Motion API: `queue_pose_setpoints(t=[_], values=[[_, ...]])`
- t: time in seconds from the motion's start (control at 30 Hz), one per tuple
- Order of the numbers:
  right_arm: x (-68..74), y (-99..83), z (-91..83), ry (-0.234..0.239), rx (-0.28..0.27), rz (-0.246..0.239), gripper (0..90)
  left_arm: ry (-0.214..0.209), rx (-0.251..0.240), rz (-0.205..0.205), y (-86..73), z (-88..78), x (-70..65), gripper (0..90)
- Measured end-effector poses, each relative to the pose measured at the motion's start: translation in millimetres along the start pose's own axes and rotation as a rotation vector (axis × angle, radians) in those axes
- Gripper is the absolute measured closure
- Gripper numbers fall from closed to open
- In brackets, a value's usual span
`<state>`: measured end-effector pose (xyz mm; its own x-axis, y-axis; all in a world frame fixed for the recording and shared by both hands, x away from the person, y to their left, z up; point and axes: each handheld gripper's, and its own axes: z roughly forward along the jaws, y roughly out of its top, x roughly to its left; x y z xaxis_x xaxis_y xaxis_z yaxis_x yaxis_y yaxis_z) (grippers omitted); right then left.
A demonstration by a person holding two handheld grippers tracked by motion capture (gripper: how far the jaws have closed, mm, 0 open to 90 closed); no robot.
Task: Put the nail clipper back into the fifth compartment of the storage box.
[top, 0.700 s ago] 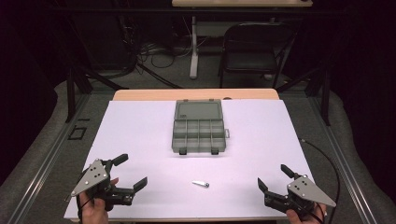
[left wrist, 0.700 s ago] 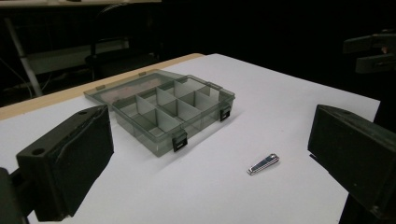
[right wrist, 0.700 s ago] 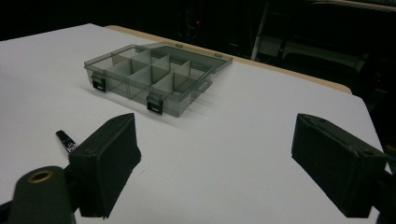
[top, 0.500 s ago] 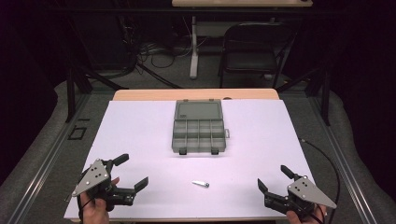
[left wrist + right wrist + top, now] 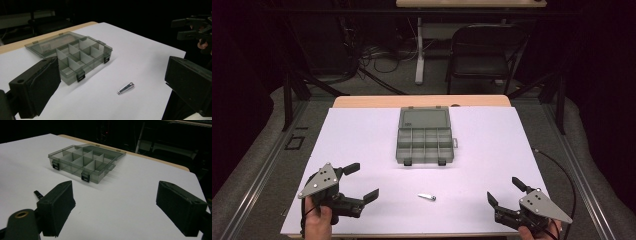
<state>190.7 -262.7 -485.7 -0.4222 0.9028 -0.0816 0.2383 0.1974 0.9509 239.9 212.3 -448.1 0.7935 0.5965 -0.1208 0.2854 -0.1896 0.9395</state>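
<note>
The small shiny metal nail clipper (image 5: 427,197) is lying on the white table (image 5: 492,145), between both tongs, pointing sideways. The left gripper (image 5: 362,181) is sitting a little nearer than the right gripper (image 5: 504,192). Both are spread wide, holding nothing.

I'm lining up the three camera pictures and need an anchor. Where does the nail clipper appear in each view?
High view: nail clipper low centre, on the white sheet.
Left gripper view: centre-right, between the black jaws.
Right gripper view: far left, its tip peeking past the near jaw.
Shared landmark: the grey compartment box, lid open.
</note>
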Motion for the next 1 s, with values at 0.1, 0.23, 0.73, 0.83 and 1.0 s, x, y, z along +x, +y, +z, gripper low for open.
queue_pose_setpoints(t=[0.1, 0.23, 0.73, 0.83, 1.0], values=[[-1.7, -0.7, 0.6, 0.0, -0.001, 0.013, 14.3, -0.014, 0.024, -0.001, 4.4, 7.7, 0.4, 0.1], [-0.5, -0.1, 0.2, 0.004, 0.008, 0.01, 14.3, -0.044, 0.062, 0.015, 13.4, 21.2, -0.6, 0.1], [1.1, -1.0, 2.1, 0.011, 0.014, 0.009, 14.3, -0.102, 0.134, 0.045, 29.8, 54.3, -7.9, 0.1], [1.9, -1.1, 1.9, 0.016, 0.022, 0.006, 14.3, -0.108, 0.136, 0.048, 32.6, 58.7, -10.6, 0.1], [2.9, -1.3, 2.5, 0.017, 0.014, -0.002, 14.3, -0.115, 0.15, 0.062, 36.5, 68.1, -13.8, 0.1]])
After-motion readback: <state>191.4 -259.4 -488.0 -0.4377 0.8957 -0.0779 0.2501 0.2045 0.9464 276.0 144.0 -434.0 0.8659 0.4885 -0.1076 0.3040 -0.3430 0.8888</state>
